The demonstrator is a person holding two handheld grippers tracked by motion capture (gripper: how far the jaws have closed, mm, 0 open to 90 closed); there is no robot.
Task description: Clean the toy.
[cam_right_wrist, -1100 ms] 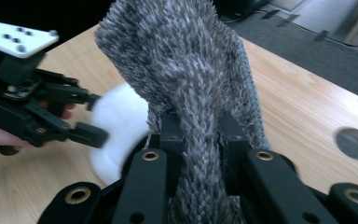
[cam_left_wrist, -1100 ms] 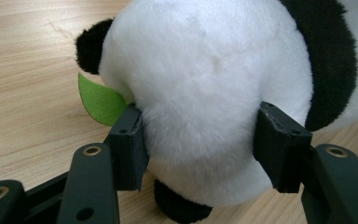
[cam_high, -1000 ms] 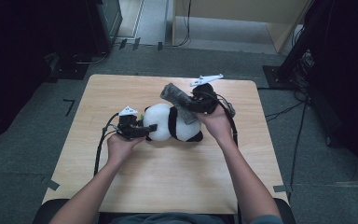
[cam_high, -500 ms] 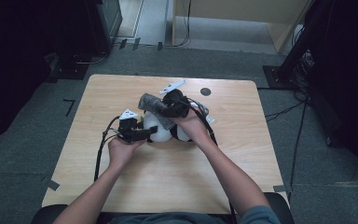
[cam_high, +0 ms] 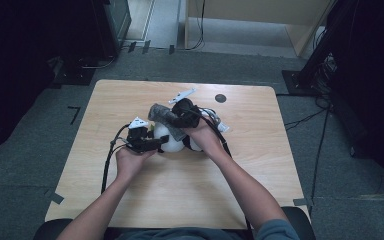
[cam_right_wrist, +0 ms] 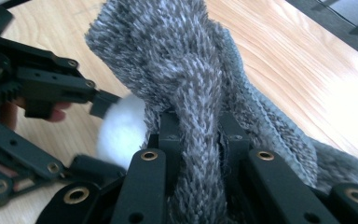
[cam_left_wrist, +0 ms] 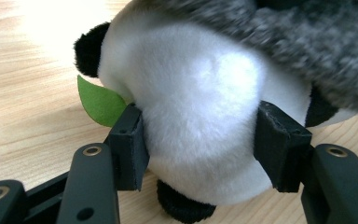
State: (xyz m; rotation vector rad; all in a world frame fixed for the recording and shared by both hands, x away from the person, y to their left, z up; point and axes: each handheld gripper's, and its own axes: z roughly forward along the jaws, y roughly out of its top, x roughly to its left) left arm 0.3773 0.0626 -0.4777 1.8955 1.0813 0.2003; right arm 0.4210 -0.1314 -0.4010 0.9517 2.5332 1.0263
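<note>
Where the high view looks down on the wooden table (cam_high: 130,210), the plush panda (cam_high: 176,144) lies near the table's middle, long axis roughly across it, between the left gripper (cam_high: 156,144) and the right gripper (cam_high: 166,116). From the left gripper view, both pads press the panda's white body (cam_left_wrist: 200,116); a green leaf (cam_left_wrist: 100,101) points left. From the right gripper view, the jaws stand narrow, clamped on a grey knitted scarf (cam_right_wrist: 191,93) that runs away from the camera.
</note>
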